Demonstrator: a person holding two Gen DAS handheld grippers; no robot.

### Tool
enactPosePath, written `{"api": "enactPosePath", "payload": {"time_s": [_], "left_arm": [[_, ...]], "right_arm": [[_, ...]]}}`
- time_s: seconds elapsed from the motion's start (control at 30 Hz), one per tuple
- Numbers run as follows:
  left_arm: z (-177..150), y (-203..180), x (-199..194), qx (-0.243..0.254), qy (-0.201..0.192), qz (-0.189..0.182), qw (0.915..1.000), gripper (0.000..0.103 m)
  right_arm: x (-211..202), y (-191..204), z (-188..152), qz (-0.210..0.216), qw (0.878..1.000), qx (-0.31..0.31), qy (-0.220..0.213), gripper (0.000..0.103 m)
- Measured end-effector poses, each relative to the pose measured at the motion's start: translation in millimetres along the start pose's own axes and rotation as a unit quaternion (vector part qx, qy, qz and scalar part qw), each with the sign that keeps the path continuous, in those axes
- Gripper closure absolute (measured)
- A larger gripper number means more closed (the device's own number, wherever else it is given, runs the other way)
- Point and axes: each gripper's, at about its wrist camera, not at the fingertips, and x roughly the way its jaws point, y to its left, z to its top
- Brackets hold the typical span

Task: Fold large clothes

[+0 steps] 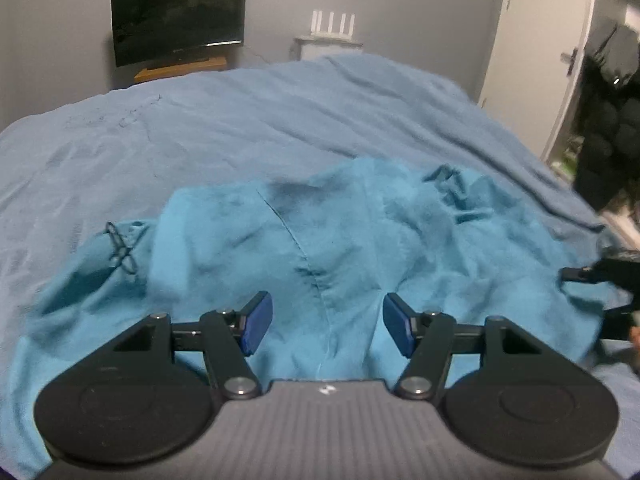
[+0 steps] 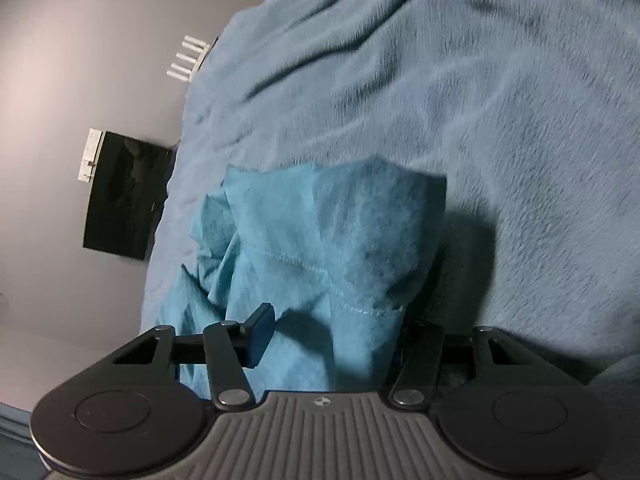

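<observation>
Teal garment [image 1: 320,240], plain pale-blue bedcover [image 1: 240,120], blk monitor [image 1: 178,16], grey wall [image 1: 60,20].

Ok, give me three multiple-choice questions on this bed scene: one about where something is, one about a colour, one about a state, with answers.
1. Where does the teal garment lie?
A. on the blue bed cover
B. on the floor
C. on a hanger

2. What colour are the pads of the left gripper?
A. red
B. blue
C. white

3. How do the left gripper's jaws stand?
A. shut on the garment
B. shut on nothing
C. open

Answers:
1 A, the garment lies crumpled across the cover.
2 B, both pads show dark blue.
3 C, a wide gap shows between the pads, with no cloth pinched.
</observation>
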Motion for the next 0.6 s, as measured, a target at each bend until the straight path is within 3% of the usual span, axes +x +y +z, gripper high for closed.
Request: {"api": "enactPosePath", "payload": {"time_s": [0.1,0.17,0.27,0.33,0.4,0.47,0.5,0.6], "left_arm": [[-7.8,-15.5,38.7,0.047,0.033,0.023,0.9981,0.043],[-21.3,-22.2,65.4,0.067,0.066,0.043,0.9947,0.044],[-35.1,-24.2,88.9,0.068,0.094,0.052,0.9920,0.044],[-37.8,-23.3,94.3,0.066,0.093,0.055,0.9920,0.043],[-39.9,-22.6,96.1,0.066,0.089,0.056,0.9923,0.043],[-42.5,-21.8,96.3,0.065,0.085,0.055,0.9927,0.043],[-44.0,-21.3,96.8,0.064,0.082,0.055,0.9930,0.043],[-48.0,-20.8,95.3,0.066,0.072,0.059,0.9934,0.043]], "right_arm": [[6.5,-1.4,1.0,0.006,1.000,-0.006,0.006,0.045],[5.0,-1.9,0.5,0.017,1.000,-0.016,0.000,0.067],[1.3,11.6,-4.3,0.043,0.997,-0.060,-0.014,0.078],[-4.0,21.9,-8.8,0.062,0.994,-0.091,-0.023,0.078],[-8.0,28.2,-10.5,0.065,0.991,-0.111,-0.027,0.071],[-2.3,26.4,-8.3,0.060,0.993,-0.101,-0.019,0.048],[-0.2,24.0,-6.0,0.054,0.994,-0.092,-0.013,0.046],[7.9,23.8,-1.9,0.043,0.996,-0.083,-0.015,0.054]]}}
